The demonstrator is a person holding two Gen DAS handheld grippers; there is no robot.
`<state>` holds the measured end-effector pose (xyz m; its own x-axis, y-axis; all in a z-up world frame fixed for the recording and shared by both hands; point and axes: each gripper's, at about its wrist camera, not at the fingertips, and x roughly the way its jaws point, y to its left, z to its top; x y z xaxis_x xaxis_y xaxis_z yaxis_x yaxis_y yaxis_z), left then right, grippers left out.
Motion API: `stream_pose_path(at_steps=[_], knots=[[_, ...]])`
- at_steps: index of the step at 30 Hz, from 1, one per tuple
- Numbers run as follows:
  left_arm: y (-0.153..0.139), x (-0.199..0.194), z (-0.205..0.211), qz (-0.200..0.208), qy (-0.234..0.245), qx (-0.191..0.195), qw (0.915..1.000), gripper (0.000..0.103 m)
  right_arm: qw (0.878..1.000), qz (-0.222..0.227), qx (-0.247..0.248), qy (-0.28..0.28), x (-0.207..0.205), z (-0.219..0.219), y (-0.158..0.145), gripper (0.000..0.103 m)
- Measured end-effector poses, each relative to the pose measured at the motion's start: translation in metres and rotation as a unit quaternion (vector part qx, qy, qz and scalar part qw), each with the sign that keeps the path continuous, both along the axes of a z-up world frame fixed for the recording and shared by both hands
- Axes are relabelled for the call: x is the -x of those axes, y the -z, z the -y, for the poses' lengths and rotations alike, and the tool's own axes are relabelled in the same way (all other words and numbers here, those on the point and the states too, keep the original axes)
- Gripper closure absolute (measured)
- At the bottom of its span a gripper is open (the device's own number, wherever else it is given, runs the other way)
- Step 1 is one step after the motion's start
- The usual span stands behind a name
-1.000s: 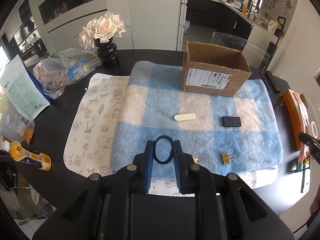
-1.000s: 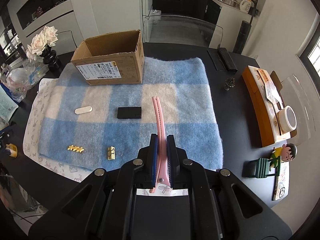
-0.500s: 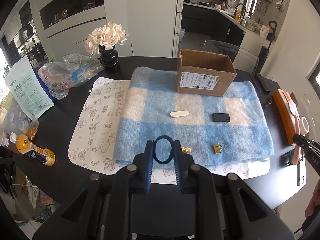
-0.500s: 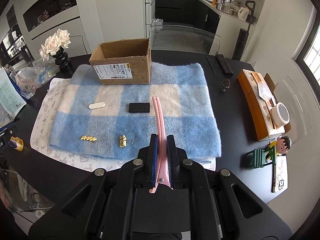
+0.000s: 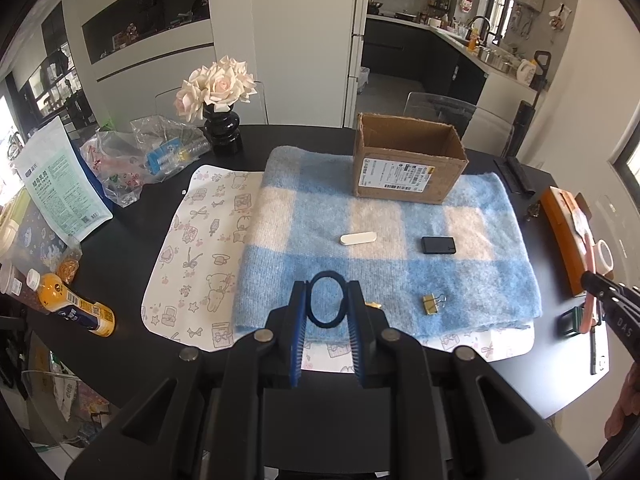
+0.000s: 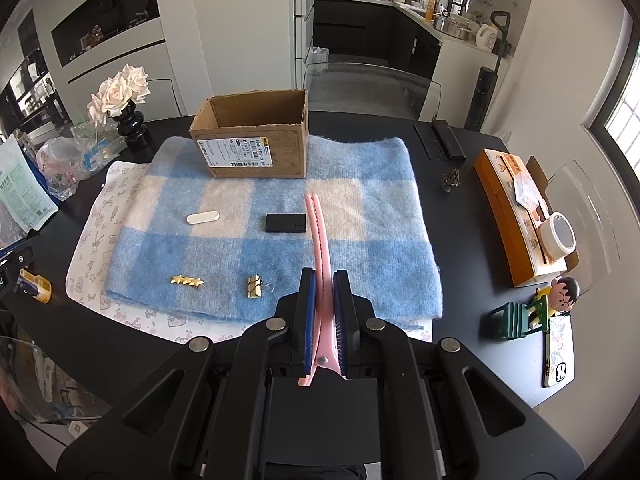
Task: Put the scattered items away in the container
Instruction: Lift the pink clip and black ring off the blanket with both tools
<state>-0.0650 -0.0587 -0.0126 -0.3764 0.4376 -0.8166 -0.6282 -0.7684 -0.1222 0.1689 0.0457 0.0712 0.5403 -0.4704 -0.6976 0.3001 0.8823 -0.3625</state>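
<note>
Left gripper [image 5: 327,300] clamps dark hair-tie ring [image 5: 326,299], right gripper [image 6: 323,300] long pink hair clip [image 6: 319,248]; brown cardboard box [image 6: 256,140] at 12 o'clock looks empty; four small items left on blanket.

open cardboard box [image 6: 256,148] upright on blanket, white clip [image 6: 203,217], black block [image 6: 286,223], gold binder clip [image 6: 254,286] scattered before it

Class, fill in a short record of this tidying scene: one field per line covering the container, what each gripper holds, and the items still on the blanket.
Container: cardboard box, open, on the blanket's far edge
Left gripper: shut on dark hair tie
Right gripper: shut on pink hair clip
Surface: blue checked blanket
Still loose: white clip, black case, gold star clip, gold binder clip
</note>
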Motion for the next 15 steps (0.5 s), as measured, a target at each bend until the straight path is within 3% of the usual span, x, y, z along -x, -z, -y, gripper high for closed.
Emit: stream_pose_path(at_steps=[15], knots=[[-0.01,0.031,-0.042,-0.005,0.019,-0.006,0.9998,0.084,1.0,0.005,0.007,-0.002,-0.045,-0.003,-0.007,0.094]])
